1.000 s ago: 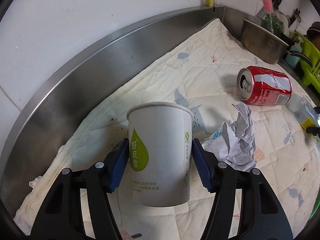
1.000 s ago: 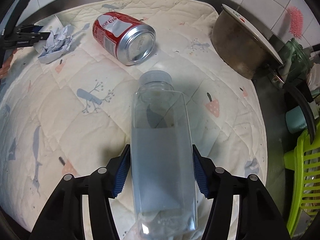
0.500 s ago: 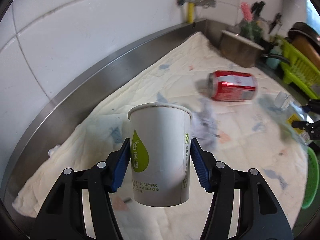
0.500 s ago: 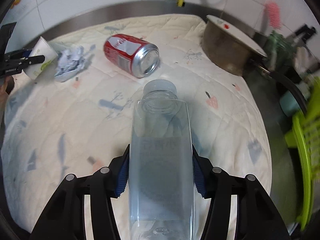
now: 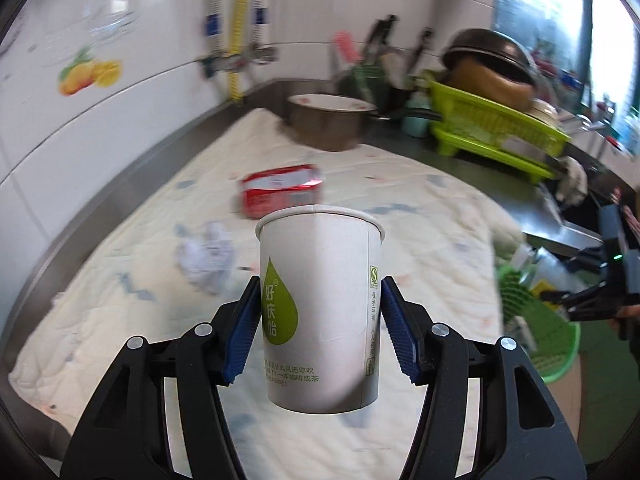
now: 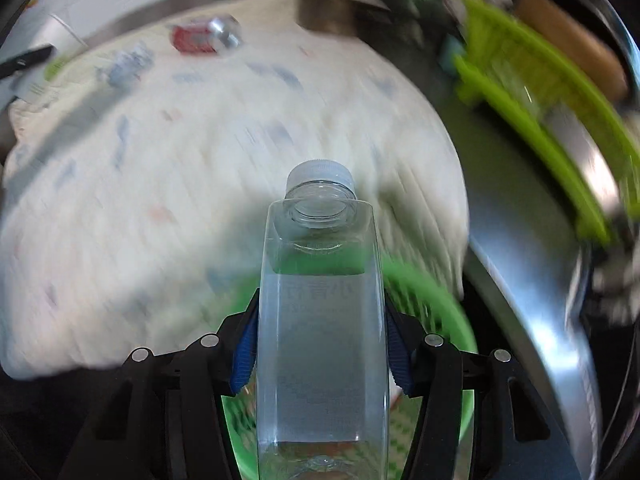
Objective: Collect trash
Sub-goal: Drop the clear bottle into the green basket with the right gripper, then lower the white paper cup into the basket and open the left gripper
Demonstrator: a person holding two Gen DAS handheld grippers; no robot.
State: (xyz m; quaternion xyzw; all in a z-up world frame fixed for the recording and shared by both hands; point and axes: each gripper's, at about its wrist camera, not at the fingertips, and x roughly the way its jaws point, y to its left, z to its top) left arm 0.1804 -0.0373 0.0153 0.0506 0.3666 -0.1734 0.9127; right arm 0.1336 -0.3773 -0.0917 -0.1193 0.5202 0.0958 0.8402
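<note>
— What is being held by the left gripper (image 5: 322, 336)?

— A white paper cup with a green drop logo (image 5: 320, 308) is being clamped upright, above the quilted cloth (image 5: 432, 216) on the counter.

— And the right gripper (image 6: 320, 344)?

— A clear square plastic bottle with a cap (image 6: 322, 312) is being gripped over a green plastic basket (image 6: 444, 304), just off the counter's front edge.

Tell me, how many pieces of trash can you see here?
4: a paper cup in the left claw, a plastic bottle in the right claw, a red can and crumpled paper on the quilt.
</note>
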